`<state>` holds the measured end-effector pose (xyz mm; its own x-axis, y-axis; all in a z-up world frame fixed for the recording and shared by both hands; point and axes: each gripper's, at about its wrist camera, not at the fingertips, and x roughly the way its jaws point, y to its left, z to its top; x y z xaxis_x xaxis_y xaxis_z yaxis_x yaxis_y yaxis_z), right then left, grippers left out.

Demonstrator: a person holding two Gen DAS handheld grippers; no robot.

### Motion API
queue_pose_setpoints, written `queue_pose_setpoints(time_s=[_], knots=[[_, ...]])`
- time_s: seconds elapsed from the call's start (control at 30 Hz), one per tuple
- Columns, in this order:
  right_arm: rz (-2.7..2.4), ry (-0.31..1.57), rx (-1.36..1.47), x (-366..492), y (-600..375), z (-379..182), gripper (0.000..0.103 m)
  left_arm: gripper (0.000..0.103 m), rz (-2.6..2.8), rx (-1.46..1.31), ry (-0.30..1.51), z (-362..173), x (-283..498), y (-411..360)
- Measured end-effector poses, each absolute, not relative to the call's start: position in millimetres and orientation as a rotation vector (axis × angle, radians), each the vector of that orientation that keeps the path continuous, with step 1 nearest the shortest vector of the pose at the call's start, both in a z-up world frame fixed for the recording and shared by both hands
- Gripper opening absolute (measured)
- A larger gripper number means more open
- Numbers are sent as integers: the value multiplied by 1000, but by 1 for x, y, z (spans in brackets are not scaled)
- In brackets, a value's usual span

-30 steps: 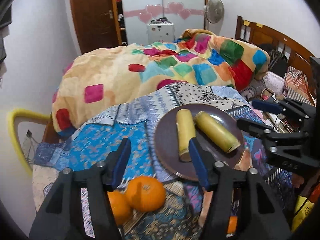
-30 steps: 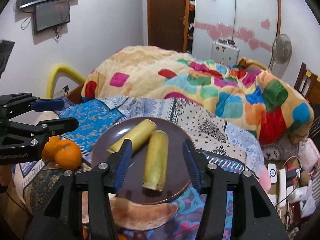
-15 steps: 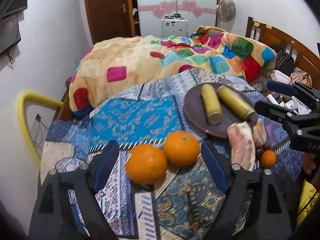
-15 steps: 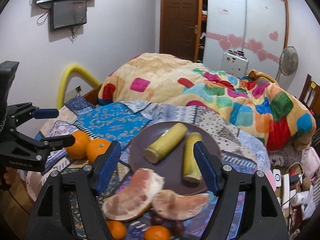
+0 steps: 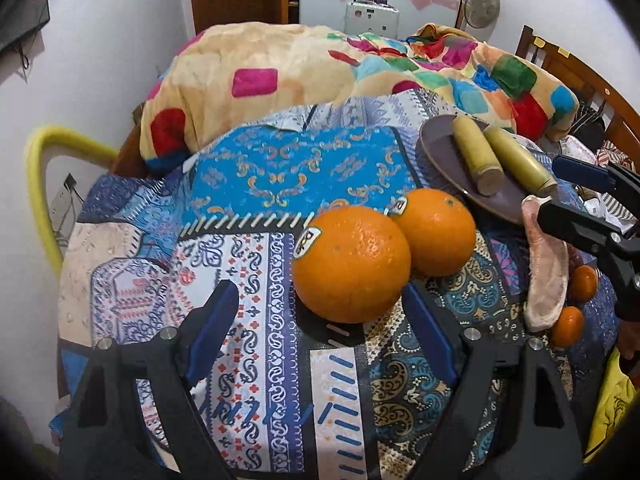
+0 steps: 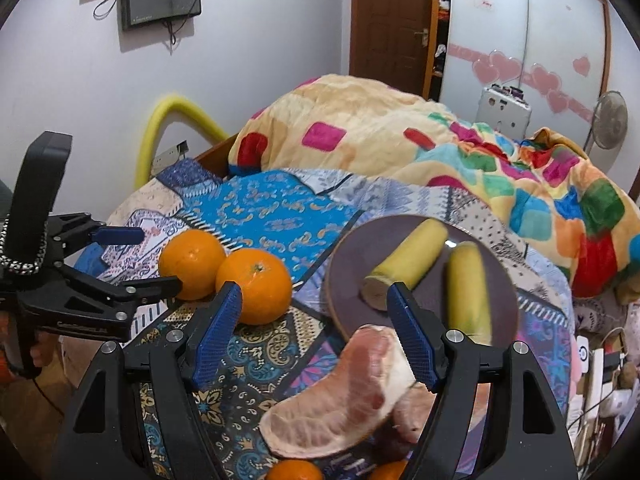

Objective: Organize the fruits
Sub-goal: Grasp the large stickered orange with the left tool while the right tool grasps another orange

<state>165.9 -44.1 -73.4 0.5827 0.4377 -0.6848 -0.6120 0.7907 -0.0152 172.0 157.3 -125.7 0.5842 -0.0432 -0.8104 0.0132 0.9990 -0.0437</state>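
Two big oranges lie side by side on the patterned cloth; the nearer orange [image 5: 352, 264] sits just ahead of my left gripper [image 5: 320, 332], which is open, its pads off the fruit. The second orange [image 5: 434, 232] touches it on the right. A brown plate [image 5: 436, 144] holds two yellow cut stalks [image 5: 476, 156]. My right gripper [image 6: 316, 336] is open above a pink pomelo segment [image 6: 344, 392], not touching it. The plate [image 6: 348, 264], the stalks [image 6: 408, 262] and the oranges [image 6: 254, 286] lie beyond. The left gripper [image 6: 148, 260] shows at the left.
Small mandarins [image 5: 566, 326] lie beside the pomelo segment [image 5: 548, 272]. A colourful quilt [image 5: 280, 64] is heaped behind the cloth. A yellow padded rail [image 5: 36, 184] curves at the left; a wooden headboard [image 5: 580, 80] and clutter [image 6: 600, 360] are on the right.
Both grippers have opened wider. The left one swung left and down from the plate to the oranges. The right one drew back, so the pomelo segment came between its fingers.
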Motion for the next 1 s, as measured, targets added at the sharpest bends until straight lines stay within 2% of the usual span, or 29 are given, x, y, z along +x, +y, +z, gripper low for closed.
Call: queue_pose_setpoints(time_s=[0.17,0.3,1.0], knots=[[636,742,-277,164,-37,-81,72,83,-57,-39,927,-130,178,154],[656,760,-283,164,-31,-86,72,66,-112,-71,926,-133,183,152],[707,903,-313,184,22,-116,72,65,-74,-20,911,-130,147,175]])
